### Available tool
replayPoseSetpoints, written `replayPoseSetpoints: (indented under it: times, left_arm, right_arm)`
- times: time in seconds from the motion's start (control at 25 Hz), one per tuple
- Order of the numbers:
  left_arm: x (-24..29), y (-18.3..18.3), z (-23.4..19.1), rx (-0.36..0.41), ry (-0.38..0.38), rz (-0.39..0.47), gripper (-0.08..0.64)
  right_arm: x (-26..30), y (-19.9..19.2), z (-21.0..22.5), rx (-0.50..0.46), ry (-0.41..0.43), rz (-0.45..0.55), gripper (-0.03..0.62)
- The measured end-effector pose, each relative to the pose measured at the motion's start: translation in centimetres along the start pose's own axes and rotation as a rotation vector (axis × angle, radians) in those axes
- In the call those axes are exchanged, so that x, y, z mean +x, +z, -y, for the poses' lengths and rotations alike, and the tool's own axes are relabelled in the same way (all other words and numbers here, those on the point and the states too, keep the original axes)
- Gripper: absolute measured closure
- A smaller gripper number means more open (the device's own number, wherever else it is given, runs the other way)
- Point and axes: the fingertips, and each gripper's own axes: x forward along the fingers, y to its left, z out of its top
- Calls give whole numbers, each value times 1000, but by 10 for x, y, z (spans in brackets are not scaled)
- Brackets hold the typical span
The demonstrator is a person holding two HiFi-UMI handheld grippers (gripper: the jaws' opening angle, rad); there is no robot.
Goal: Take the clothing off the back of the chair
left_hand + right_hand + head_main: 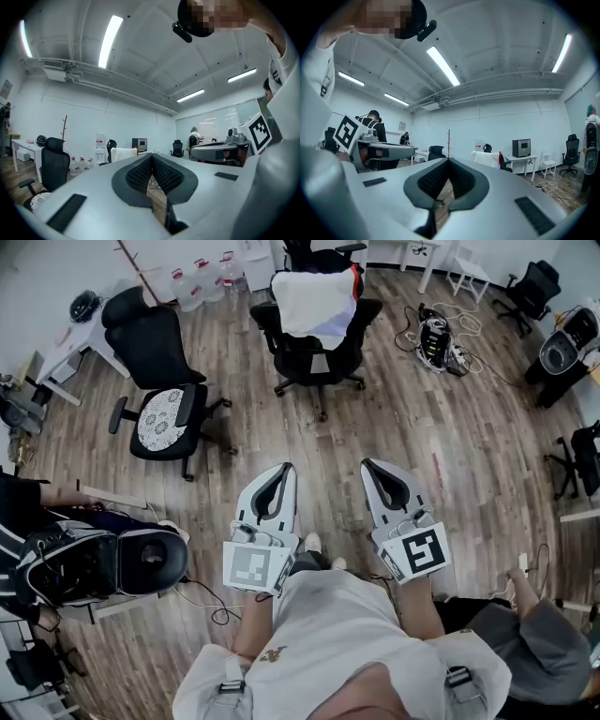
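Observation:
A white garment (314,302) with a red edge hangs over the back of a black office chair (319,357) at the top centre of the head view. It also shows far off as the white garment (123,153) in the left gripper view and the white garment (486,159) in the right gripper view. My left gripper (286,469) and right gripper (367,465) are held side by side, pointing level toward that chair and well short of it. Both are shut with nothing between the jaws.
A second black chair (159,381) with a lace cushion stands to the left. Cables and a device (436,338) lie on the wood floor at the right. Water bottles (202,282) line the back wall. Other people sit at the lower left and lower right.

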Motion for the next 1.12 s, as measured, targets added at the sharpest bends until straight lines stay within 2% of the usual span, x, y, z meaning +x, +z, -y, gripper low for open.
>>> replayPoseSetpoints:
  times: [0.56,1.12]
  left_arm:
    - [34,-4,-64,-13,-72,14,543]
    - [83,-9,-105,-25,-50,7,543]
  right_arm:
    - [71,-7,-3,-9,-54,-18,575]
    - [139,-7,22,-28,-12,-31,575]
